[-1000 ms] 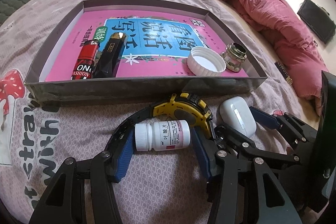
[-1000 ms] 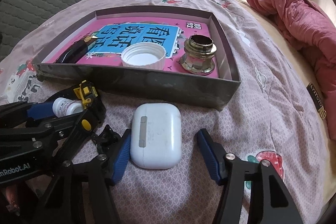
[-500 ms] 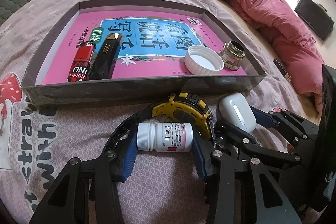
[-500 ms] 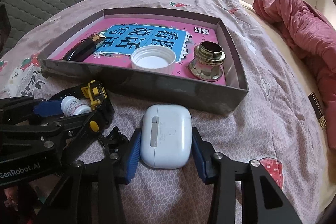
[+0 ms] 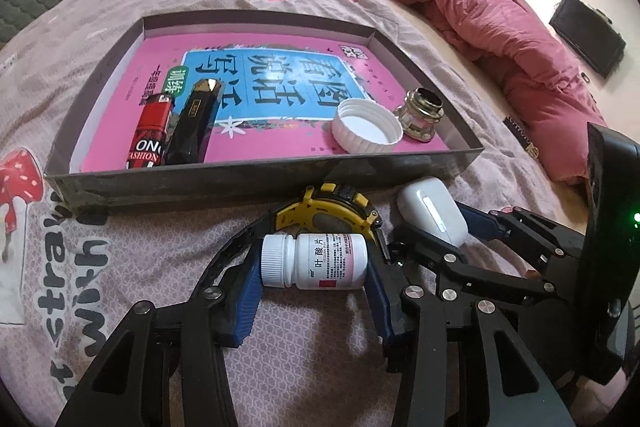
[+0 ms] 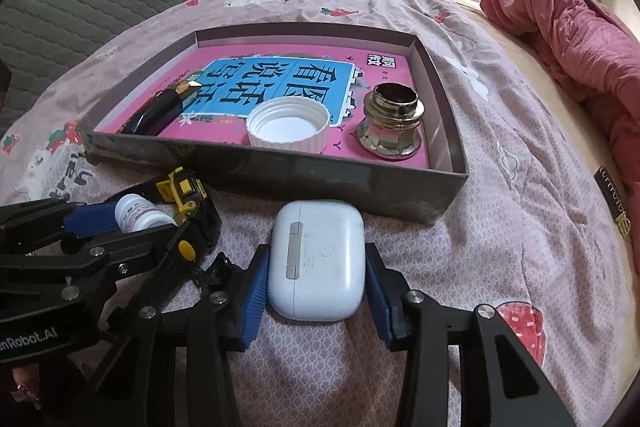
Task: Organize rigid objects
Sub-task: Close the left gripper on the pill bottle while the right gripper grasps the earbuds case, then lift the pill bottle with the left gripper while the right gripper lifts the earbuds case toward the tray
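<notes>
Both hand-held grippers closed: left clamps 1 bottle | right clamps 1 earbud case

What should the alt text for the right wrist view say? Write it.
The right gripper clamps a white earbud case on a pink bedspread, just before a shallow grey tray holding a white cap and a brass fitting. At left, the left gripper grips a small pill bottle.
</notes>
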`<state>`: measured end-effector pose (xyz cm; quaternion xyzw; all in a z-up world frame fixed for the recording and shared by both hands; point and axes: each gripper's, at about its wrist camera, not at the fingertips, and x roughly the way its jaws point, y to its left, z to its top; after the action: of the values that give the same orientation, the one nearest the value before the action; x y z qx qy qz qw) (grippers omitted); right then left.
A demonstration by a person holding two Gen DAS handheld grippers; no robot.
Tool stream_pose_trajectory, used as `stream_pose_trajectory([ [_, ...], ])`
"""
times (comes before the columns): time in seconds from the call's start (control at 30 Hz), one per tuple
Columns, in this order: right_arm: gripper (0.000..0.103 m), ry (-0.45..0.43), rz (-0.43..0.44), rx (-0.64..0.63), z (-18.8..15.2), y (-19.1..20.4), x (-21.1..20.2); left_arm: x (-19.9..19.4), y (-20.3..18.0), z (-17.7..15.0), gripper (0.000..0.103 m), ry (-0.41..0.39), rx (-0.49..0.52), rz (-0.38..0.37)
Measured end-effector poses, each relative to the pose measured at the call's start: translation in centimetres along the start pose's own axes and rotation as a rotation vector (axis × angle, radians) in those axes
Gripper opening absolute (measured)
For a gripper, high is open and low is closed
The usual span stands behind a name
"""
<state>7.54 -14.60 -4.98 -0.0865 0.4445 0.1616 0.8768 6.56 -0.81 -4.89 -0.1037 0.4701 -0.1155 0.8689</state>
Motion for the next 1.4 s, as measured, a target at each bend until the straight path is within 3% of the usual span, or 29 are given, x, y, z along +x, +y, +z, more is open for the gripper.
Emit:
stream_pose_trajectory([
  [0.7,0.045,-0.138,0.077,0.011,0.4,0.2,-4.2,-3.2,-0.2,0.3,0.047,-0.080,0.035,0.003],
  [1.4,0.045,-0.206,0.088,0.021,1.4,0.0,-4.8,-4.3,0.6,1.9,0.047,-0.167,0.055,0.022],
])
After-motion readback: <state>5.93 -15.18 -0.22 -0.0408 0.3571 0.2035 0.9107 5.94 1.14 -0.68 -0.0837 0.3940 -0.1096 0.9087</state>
